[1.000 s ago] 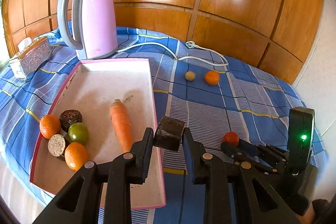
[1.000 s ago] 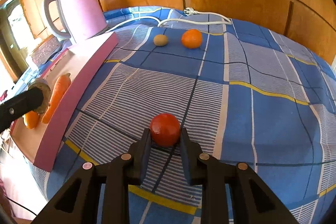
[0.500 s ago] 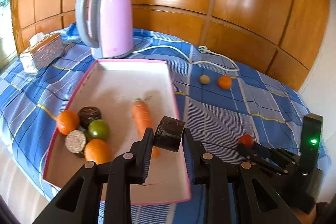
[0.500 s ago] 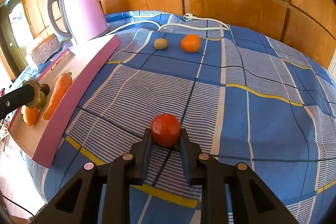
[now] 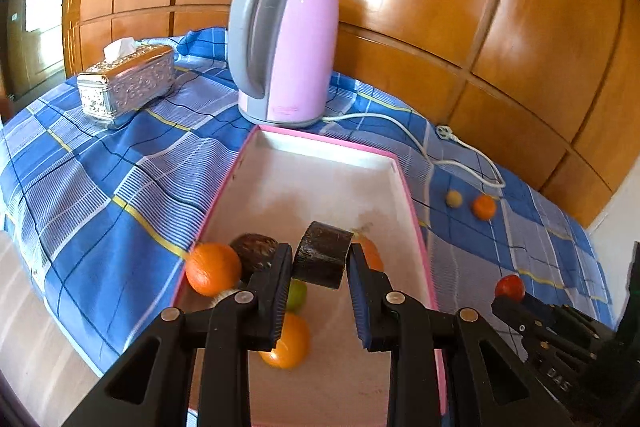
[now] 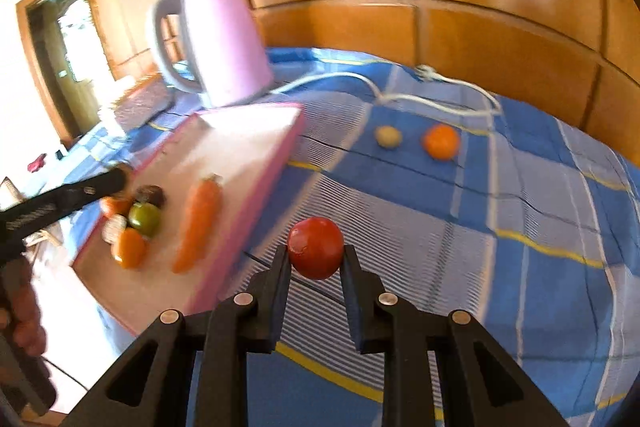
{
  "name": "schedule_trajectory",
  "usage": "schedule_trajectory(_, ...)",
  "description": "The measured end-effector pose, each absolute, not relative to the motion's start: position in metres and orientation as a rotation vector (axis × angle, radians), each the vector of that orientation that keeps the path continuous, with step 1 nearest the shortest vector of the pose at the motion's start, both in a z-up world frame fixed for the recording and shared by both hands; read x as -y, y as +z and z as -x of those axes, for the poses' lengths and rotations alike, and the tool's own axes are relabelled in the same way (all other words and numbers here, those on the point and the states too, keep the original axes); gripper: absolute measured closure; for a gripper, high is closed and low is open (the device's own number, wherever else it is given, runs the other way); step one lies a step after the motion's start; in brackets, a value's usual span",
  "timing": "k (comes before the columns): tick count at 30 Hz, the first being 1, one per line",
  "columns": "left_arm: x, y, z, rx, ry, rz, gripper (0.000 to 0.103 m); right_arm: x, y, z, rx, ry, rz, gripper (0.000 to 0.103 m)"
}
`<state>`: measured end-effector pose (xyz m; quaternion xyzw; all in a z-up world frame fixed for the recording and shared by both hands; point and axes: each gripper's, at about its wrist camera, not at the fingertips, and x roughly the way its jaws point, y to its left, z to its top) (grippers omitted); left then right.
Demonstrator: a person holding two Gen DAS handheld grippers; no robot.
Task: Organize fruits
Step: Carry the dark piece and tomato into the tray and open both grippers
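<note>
My left gripper (image 5: pixel 318 263) is shut on a dark brown round fruit (image 5: pixel 322 254) and holds it above the near part of the pink tray (image 5: pixel 320 163). In the tray lie oranges (image 5: pixel 212 269), a dark fruit (image 5: pixel 256 251), a green fruit (image 5: pixel 298 295) and a carrot (image 6: pixel 198 223). My right gripper (image 6: pixel 316 259) is shut on a red tomato (image 6: pixel 316 247), lifted above the blue checked cloth, to the right of the tray. A small yellow-brown fruit (image 6: pixel 387 136) and an orange (image 6: pixel 441 142) lie on the cloth further back.
A pink kettle (image 5: pixel 286 43) stands behind the tray, its white cord (image 5: pixel 420 143) trailing right across the cloth. A silver tissue box (image 5: pixel 126 85) sits at the far left. A wooden panel wall runs behind the table.
My left gripper has moved left with the dark fruit, from the tray's right rim to over the tray. My right gripper has lifted the tomato and swung left toward the tray.
</note>
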<state>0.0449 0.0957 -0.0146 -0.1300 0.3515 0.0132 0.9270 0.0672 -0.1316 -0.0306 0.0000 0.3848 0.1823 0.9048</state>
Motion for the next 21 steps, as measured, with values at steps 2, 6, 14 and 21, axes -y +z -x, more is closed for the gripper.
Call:
schedule_trajectory(2, -0.100, -0.014, -0.051, -0.720, 0.024, 0.267, 0.075, 0.121, -0.026, -0.071, -0.795, 0.412, -0.001, 0.078)
schedule_trajectory(6, -0.105, -0.012, -0.060, -0.713, 0.012, 0.270, 0.075, 0.096, -0.018, -0.078, -0.795, 0.475, 0.011, 0.078)
schedule_trajectory(14, -0.102, -0.018, -0.071, -0.729, -0.004, 0.259, 0.074, 0.064, -0.007, -0.103, -0.804, 0.533, -0.011, 0.078)
schedule_trajectory(21, -0.101, -0.027, -0.071, -0.756, 0.015, 0.258, 0.068, 0.044, -0.018, -0.131, -0.874, 0.522, -0.011, 0.074)
